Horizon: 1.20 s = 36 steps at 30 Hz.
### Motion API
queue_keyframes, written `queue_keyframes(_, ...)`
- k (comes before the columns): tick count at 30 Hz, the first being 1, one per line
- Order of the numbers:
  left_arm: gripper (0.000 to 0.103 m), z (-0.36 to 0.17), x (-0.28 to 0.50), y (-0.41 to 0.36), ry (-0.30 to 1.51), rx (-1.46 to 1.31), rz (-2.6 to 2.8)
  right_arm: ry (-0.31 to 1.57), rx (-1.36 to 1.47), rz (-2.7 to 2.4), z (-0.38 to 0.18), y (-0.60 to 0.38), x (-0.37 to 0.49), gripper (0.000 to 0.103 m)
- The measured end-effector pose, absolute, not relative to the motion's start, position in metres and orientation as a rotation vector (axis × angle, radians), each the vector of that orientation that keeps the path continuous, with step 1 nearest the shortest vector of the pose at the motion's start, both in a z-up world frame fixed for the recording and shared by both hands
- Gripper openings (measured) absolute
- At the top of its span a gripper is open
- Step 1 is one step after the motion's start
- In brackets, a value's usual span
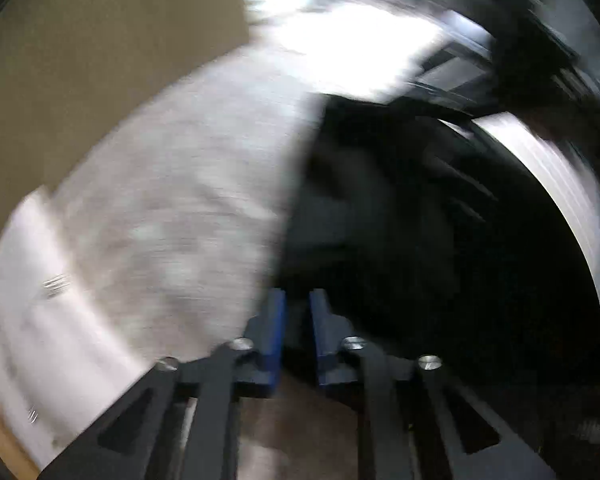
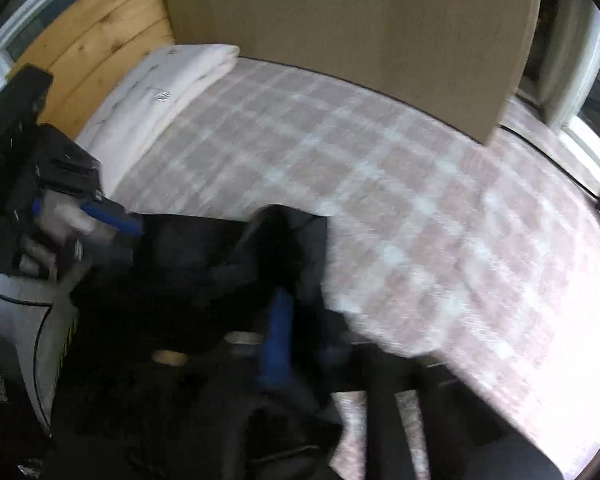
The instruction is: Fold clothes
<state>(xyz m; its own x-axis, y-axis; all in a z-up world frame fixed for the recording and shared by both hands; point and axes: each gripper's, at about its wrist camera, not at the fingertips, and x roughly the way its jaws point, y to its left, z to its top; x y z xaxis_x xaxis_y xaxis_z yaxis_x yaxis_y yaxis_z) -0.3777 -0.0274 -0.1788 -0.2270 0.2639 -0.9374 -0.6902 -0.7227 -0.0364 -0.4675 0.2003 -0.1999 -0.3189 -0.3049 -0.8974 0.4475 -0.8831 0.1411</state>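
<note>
A black garment (image 2: 188,264) lies bunched at the near left of a bed with a pink plaid cover (image 2: 400,200). My right gripper (image 2: 300,308) points down into the garment, and dark cloth is heaped over its blue fingers (image 2: 278,336), which are pinched on a fold. My left gripper (image 2: 134,226) reaches in from the left and its blue finger meets the garment's far left corner. In the blurred left wrist view, my left gripper (image 1: 298,304) shows two blue fingers nearly together at the edge of the black garment (image 1: 400,240), beside the bed cover (image 1: 180,200).
White folded bedding (image 2: 160,92) lies at the bed's far left by a wooden headboard (image 2: 100,32). A brown board (image 2: 360,20) stands along the bed's far side. A window frame (image 2: 580,80) is at the right. The bedding (image 1: 32,300) also shows lower left.
</note>
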Motion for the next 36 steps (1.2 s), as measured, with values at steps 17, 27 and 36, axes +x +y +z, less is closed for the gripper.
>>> queue_keyframes(17,0.032,-0.181,-0.395,-0.018,0.663,-1.365,2.145,0.305,1.488,-2.38,-0.199,0.205,-0.475,0.027)
queue_keyframes(27,0.037,-0.168,-0.416,-0.028,0.382,-1.37,2.077,-0.013,1.51,-2.345,-0.19,0.232,-0.489,0.041)
queue_keyframes(36,0.002,-0.167,-0.378,-0.016,0.419,-1.294,1.915,-0.015,1.475,-2.341,-0.189,0.226,-0.485,0.004)
